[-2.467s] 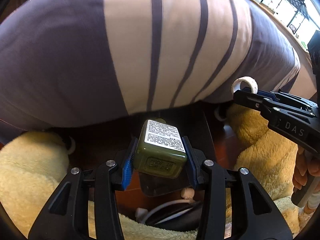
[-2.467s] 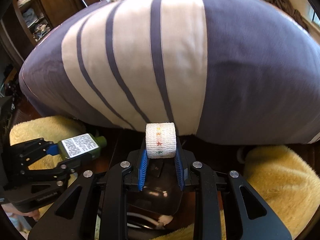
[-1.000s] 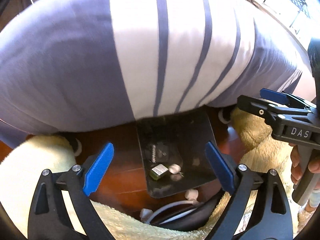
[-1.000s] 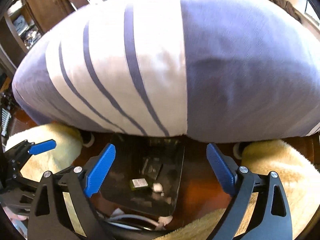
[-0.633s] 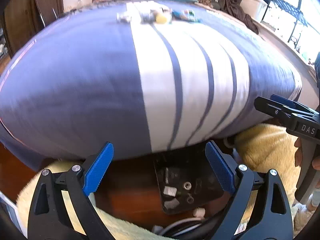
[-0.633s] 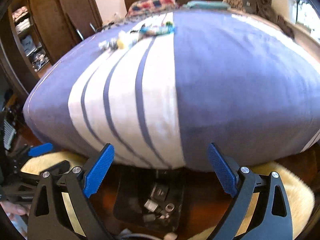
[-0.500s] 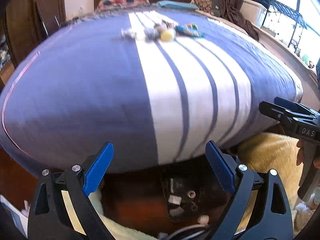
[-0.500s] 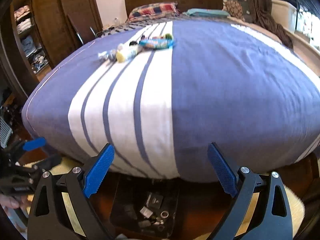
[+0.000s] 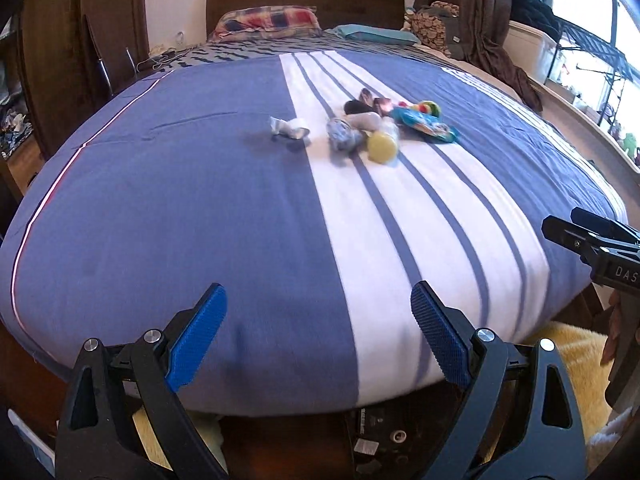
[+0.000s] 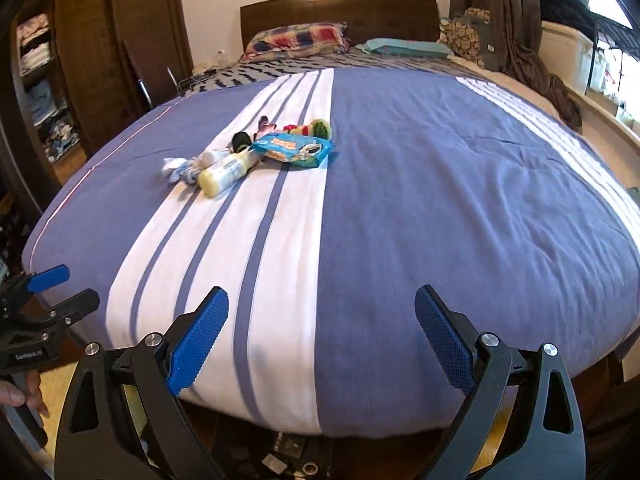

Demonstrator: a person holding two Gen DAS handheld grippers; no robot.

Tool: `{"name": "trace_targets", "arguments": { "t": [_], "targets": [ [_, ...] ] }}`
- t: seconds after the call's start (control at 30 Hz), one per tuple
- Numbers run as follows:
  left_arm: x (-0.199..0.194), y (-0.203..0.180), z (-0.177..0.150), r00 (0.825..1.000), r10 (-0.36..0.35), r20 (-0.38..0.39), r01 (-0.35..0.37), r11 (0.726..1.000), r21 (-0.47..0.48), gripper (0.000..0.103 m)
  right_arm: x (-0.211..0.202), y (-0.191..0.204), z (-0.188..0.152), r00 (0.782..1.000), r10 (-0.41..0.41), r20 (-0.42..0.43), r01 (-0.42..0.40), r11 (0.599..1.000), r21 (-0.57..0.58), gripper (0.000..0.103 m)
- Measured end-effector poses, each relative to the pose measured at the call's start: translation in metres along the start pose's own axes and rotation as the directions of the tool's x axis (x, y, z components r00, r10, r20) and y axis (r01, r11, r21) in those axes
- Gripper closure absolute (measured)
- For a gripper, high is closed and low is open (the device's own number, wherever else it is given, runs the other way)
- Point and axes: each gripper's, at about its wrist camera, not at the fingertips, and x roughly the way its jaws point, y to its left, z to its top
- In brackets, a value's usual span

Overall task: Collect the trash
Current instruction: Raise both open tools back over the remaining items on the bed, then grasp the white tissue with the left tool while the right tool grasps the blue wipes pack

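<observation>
A small heap of trash lies on the bed, on and beside the white striped band of the cover, nearer the headboard end than the foot. In it a yellow plastic bottle lies on its side, its base toward the foot edge, with a blue snack wrapper just beside it toward the middle of the bed. A crumpled white scrap sits a little apart on the blue cloth toward the wardrobe side, and a crumpled blue-patterned wrapper lies between it and the bottle. Behind these are a dark lump, a reddish wrapper and something green and yellow, too small to name.

Both pairs of tongs hang at the foot edge of the bed, well apart from the heap. The left tongs stand wide apart with nothing between the blue pads. The right tongs are likewise spread wide and hold nothing; seen from the left camera their black tip sits off toward the window side.

Below the foot edge, on the floor, a dark tray holds small bits, with yellow fluffy rugs at either side. At the head end lie a plaid pillow and a teal pillow against the wooden headboard.
</observation>
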Motion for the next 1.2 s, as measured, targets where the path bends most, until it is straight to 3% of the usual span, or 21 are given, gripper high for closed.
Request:
{"name": "trace_targets", "arguments": {
  "t": [0.3,0.47,0.67,1.07,1.1,1.17,1.2],
  "targets": [
    [0.034,0.020,0.042,1.000,0.014,-0.002,-0.014,1.000,-0.024,0.018,0.052,0.009,0.040,0.999,-0.046,0.004,0.046,0.998,-0.037,0.010],
    [0.050,0.032,0.069,1.000,0.030,0.009,-0.029,0.999,-0.042,0.024,0.072,0.017,0.061,0.999,-0.039,0.010,0.039,0.998,-0.058,0.037],
    [0.065,0.039,0.098,0.999,0.049,0.016,-0.049,0.998,-0.035,0.024,0.091,0.041,0.081,0.999,-0.044,0.029,0.048,0.987,-0.155,0.038],
    [0.109,0.047,0.132,0.999,0.025,-0.028,-0.026,0.999,-0.041,0.026,0.135,0.058,0.109,0.994,-0.105,-0.041,0.093,0.966,-0.241,0.038],
    [0.114,0.047,0.135,0.999,0.019,-0.033,-0.021,0.999,-0.041,0.029,0.139,0.058,0.112,0.993,-0.111,-0.047,0.097,0.966,-0.239,0.042],
    [0.124,0.047,0.140,0.999,0.005,-0.042,-0.007,0.999,-0.044,0.035,0.142,0.054,0.114,0.992,-0.116,-0.052,0.101,0.968,-0.231,0.065],
    [0.128,0.047,0.142,0.999,-0.002,-0.048,0.000,0.999,-0.043,0.041,0.144,0.053,0.115,0.992,-0.113,-0.055,0.098,0.969,-0.226,0.071]
  ]
}}
